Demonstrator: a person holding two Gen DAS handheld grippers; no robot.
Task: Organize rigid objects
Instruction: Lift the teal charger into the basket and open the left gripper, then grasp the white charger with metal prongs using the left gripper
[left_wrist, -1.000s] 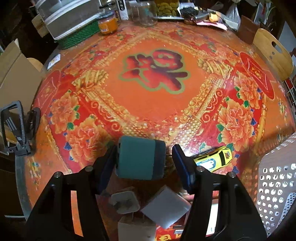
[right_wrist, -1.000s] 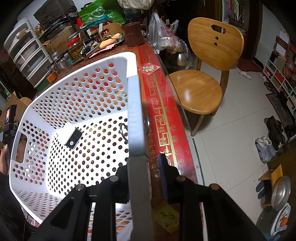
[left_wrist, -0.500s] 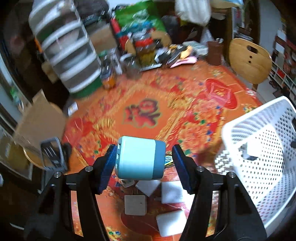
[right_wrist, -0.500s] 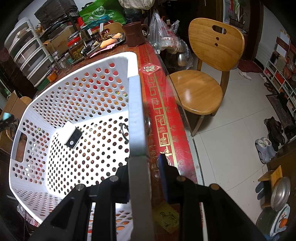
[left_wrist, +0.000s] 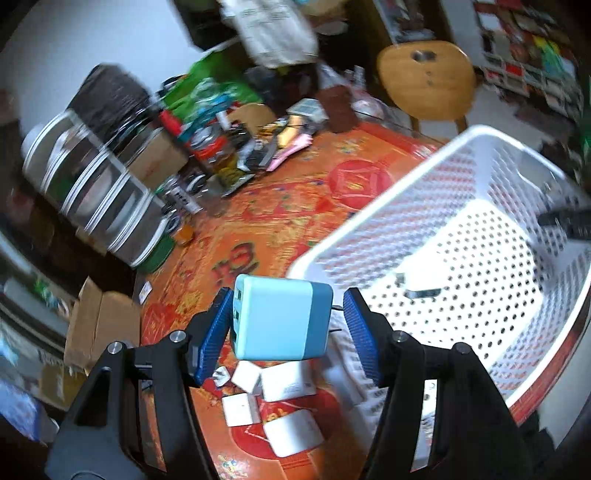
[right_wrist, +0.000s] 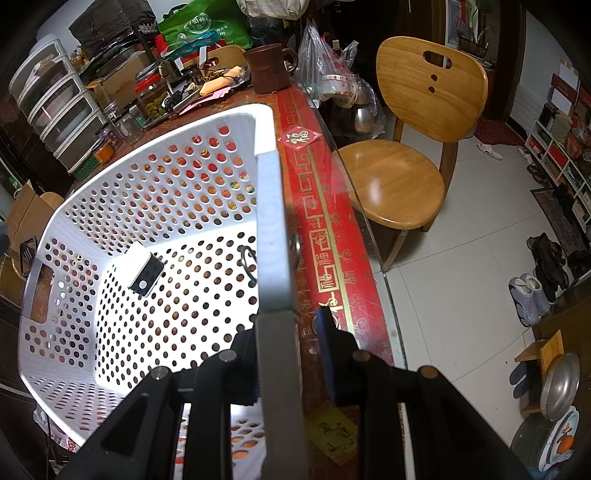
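One charger already lay in the white basket; four white adapters waited on the worktop at six o'clock. The left gripper carried a blue charger block between its fingers toward the basket at two o'clock, while the right gripper clamped the basket's rim.

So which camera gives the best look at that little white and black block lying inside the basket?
The right wrist view: the block lies sharp and unobstructed on the white basket floor. In the left wrist view it is blurred by motion.

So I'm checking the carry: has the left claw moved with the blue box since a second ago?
Yes. The left claw, holding the blue box, has risen off the table and swung right toward the white basket.
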